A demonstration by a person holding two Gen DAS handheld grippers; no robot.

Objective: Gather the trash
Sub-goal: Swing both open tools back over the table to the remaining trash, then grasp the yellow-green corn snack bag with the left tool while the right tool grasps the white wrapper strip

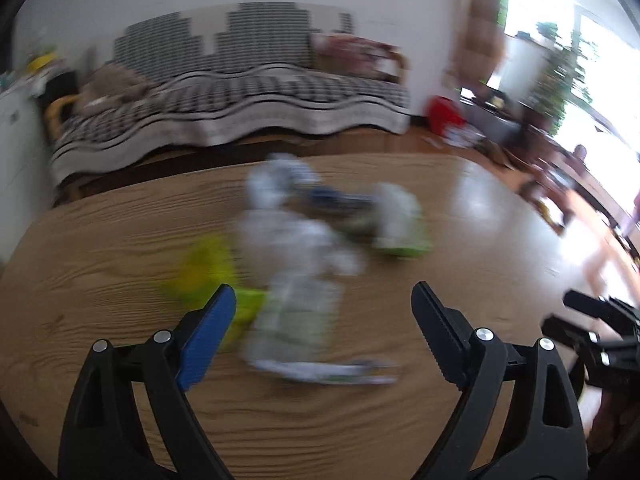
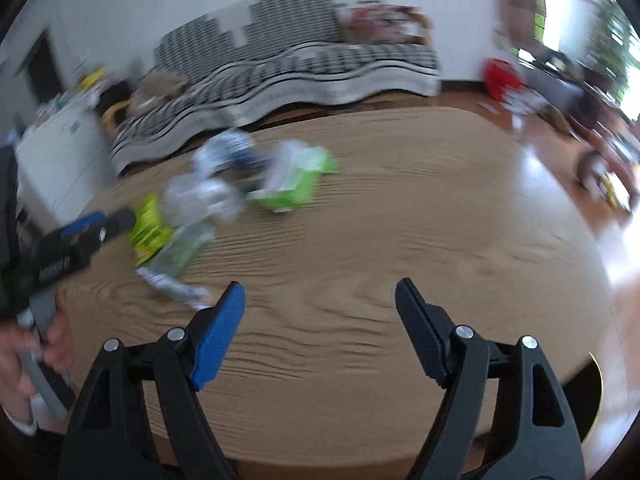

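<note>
Blurred trash lies in a loose heap on the round wooden table [image 1: 100, 240]. It holds a yellow-green wrapper [image 1: 204, 268], a crumpled clear plastic bag [image 1: 288, 240], a flat clear packet [image 1: 296, 328], a green-and-white pack [image 1: 400, 220] and a blue-and-white piece [image 1: 280, 176]. My left gripper [image 1: 324, 304] stands open just in front of the flat packet, with nothing between its fingers. In the right wrist view the same heap appears at the table's left: the wrapper [image 2: 150, 228], the green-and-white pack [image 2: 298, 176]. My right gripper [image 2: 320, 300] is open over bare wood, to the right of the heap.
A sofa with a black-and-white striped cover [image 1: 224, 92] stands behind the table. A red bag [image 1: 444, 114] and clutter lie on the floor at the right by a bright window. A white cabinet [image 2: 52, 160] is at the left. A hand [image 2: 36, 344] holds the left gripper's handle.
</note>
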